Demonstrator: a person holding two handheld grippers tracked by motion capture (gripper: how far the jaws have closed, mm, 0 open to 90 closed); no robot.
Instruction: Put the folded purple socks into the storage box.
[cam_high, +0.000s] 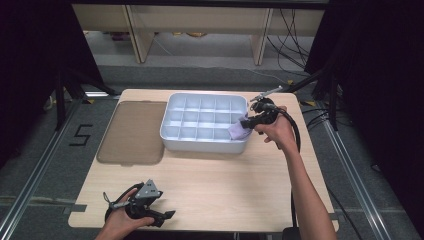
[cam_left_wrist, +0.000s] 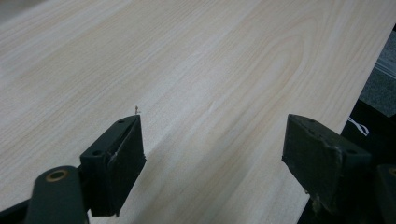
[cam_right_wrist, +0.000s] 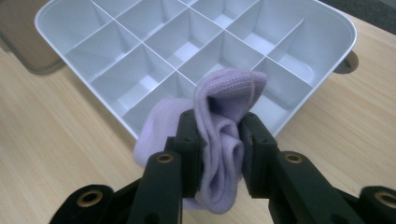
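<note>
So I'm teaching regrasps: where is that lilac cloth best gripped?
Grip the lilac cloth across its bunched, folded middle, coming from the tray's near right corner: the right gripper pinches those layers there, so they stay gathered.

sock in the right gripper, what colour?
Pale lilac sock, clearest in the right gripper view.

I see a flat translucent brown plastic lid (cam_high: 131, 133) lying on the pale wooden table (cam_high: 210, 185), with a black "5" floor marking (cam_high: 81, 135) left of that table.
</note>
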